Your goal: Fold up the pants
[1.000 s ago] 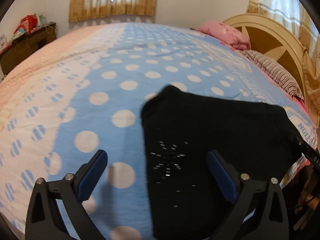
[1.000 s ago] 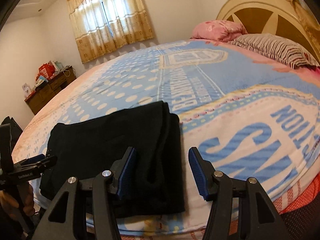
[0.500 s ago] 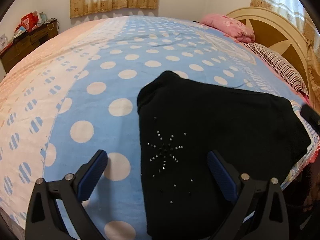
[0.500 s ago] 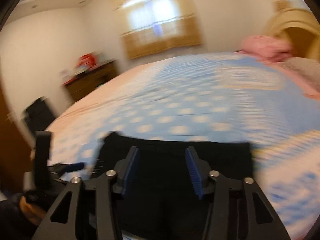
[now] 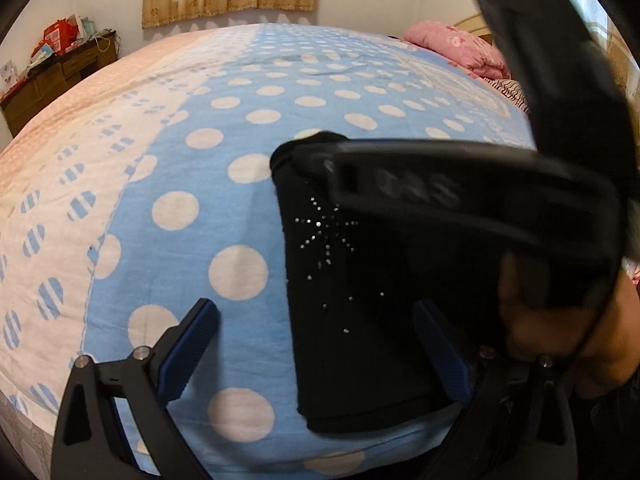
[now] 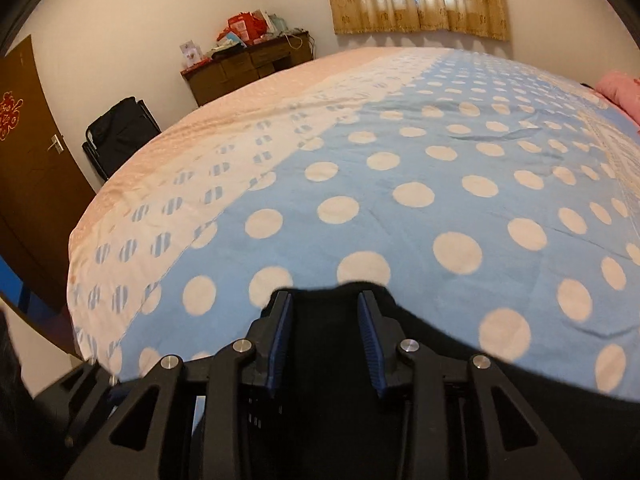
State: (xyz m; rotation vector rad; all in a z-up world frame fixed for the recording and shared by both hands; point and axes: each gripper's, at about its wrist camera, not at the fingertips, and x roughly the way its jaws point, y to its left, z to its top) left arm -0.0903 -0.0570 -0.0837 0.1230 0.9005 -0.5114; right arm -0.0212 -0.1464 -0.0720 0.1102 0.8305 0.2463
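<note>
Bed [image 5: 168, 184] under a polka-dot blue cover, filling both views, far side running to curtains and a wooden dresser [image 6: 248, 68]. Black pants [image 5: 360, 320] folded into a compact stack at the near edge of the bed, right of centre in the left wrist view, near end almost at the mattress edge, a rhinestone star on top.

Right gripper [image 6: 325, 320] reaching across from the right, over the far left corner of the pants; jaws just been closing, now narrowed but not shut, black cloth lying between and under the blue pads, no clear pinch visible. Holding hand [image 5: 560, 320] at right in the left wrist view. Left gripper [image 5: 316, 344] spread wide and released, hovering over the near left edge of the stack: left finger over bare cover, right finger over the cloth, nothing held.

Risks, as judgement: closing on only the top layer would peel the stack apart rather than fold it. Pinching bed cover along with cloth would drag the cover. A pull toward the near side could slide the stack off the bed edge, slippery-looking knit and no second hold.
</note>
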